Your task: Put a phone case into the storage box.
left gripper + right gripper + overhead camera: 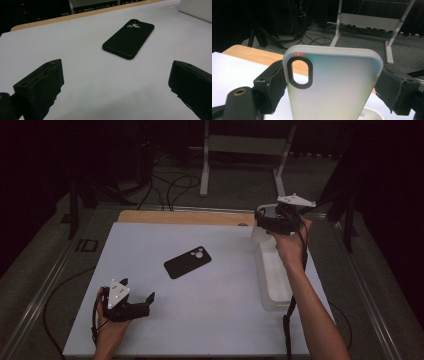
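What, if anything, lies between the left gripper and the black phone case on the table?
Nothing visible. Bare white table runs from the open left gripper to the black phone case; the white bin sits off to the side.

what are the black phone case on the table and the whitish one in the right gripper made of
Black phone case: probably soft silicone or matte rubbery plastic; its surface is even and dull, with no sharp glints. Whitish case, clamped in the right gripper: looks like frosted translucent plastic, since light and colour show faintly through it, with a dark ring around the camera opening.
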`<state>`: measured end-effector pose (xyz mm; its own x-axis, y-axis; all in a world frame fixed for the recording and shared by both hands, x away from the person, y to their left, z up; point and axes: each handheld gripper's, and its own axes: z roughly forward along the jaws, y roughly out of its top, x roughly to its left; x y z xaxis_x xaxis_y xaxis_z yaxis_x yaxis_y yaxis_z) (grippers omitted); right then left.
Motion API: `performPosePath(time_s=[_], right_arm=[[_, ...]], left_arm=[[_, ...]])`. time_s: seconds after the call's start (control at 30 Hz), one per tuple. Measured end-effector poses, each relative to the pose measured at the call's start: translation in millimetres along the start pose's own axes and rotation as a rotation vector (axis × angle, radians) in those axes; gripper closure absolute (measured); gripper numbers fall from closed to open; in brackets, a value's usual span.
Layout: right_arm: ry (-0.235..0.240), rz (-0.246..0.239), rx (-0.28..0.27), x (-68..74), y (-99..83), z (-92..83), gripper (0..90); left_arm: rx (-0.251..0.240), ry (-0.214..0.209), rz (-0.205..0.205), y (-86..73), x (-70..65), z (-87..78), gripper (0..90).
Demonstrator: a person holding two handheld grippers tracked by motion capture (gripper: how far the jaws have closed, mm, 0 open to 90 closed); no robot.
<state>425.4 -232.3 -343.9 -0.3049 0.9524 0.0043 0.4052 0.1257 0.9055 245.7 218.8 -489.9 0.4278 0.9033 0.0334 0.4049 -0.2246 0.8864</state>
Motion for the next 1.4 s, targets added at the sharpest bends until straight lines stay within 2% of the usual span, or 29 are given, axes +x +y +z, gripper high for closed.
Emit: performPosePath(time_s=[0.7,0.93,1.4], right_arm=[[-0.076,0.047,0.01,-21.9,-2.2,6.8,16.5],[-0.105,0.06,0.032,-31.2,-3.5,12.3,16.6],[-0.134,0.072,0.073,-38.7,-13.0,24.4,16.5]], left_arm=[[-0.005,0.001,0.001,0.1,-0.8,-0.6,0.5],[-0.005,0.001,0.002,0.1,-1.2,-0.4,0.5],[-0.006,-0.001,0.003,0.2,-1.5,-0.4,0.5]])
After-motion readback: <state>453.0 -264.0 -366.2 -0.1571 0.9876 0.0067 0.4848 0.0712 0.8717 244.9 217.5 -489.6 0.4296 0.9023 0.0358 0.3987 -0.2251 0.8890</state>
